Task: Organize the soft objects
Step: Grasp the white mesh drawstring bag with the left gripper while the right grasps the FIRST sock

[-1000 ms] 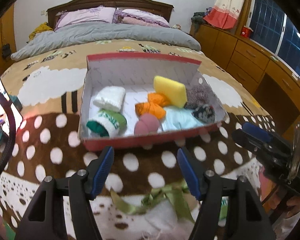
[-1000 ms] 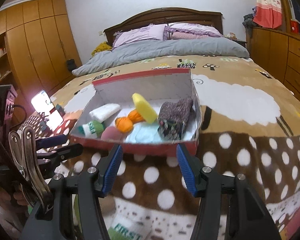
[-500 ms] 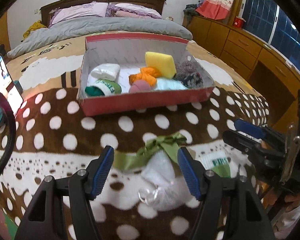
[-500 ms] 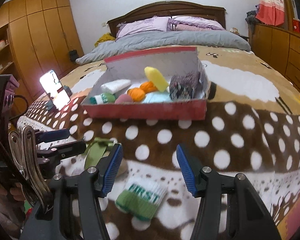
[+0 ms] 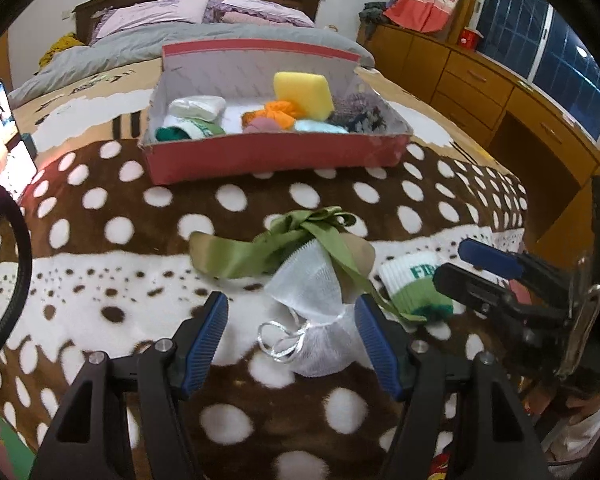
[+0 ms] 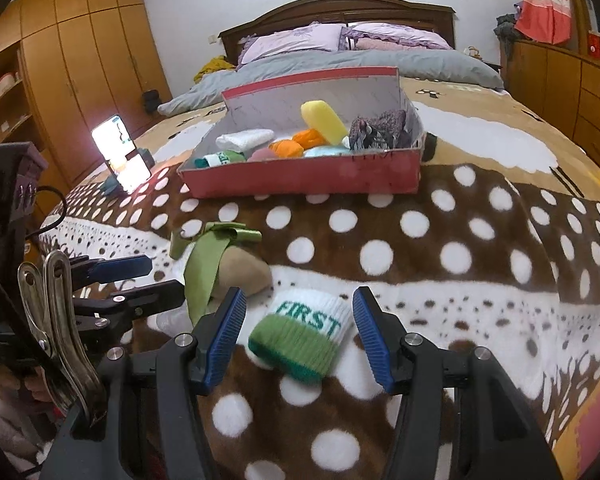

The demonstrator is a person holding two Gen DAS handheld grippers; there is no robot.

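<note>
A red cardboard box (image 5: 260, 154) (image 6: 300, 176) sits on the polka-dot blanket, holding a yellow sponge (image 5: 302, 88), orange cloth (image 5: 280, 110), white cloth and other soft items. My left gripper (image 5: 292, 340) is open, its fingers on either side of a white mesh pouch (image 5: 320, 308) with a green ribbon (image 5: 300, 236). My right gripper (image 6: 296, 332) is open around a rolled white and green sock (image 6: 300, 336) marked FIRST. The sock also shows in the left wrist view (image 5: 414, 284).
A lit phone on a stand (image 6: 120, 152) is at the left of the bed. Wooden drawers (image 5: 500, 92) line the right wall, wardrobes (image 6: 80, 80) the left. Pillows and a grey duvet (image 6: 340, 60) lie beyond the box.
Both grippers have pulled back from the box and lowered toward the near blanket. The pouch now lies between the left fingers, the sock between the right fingers.
</note>
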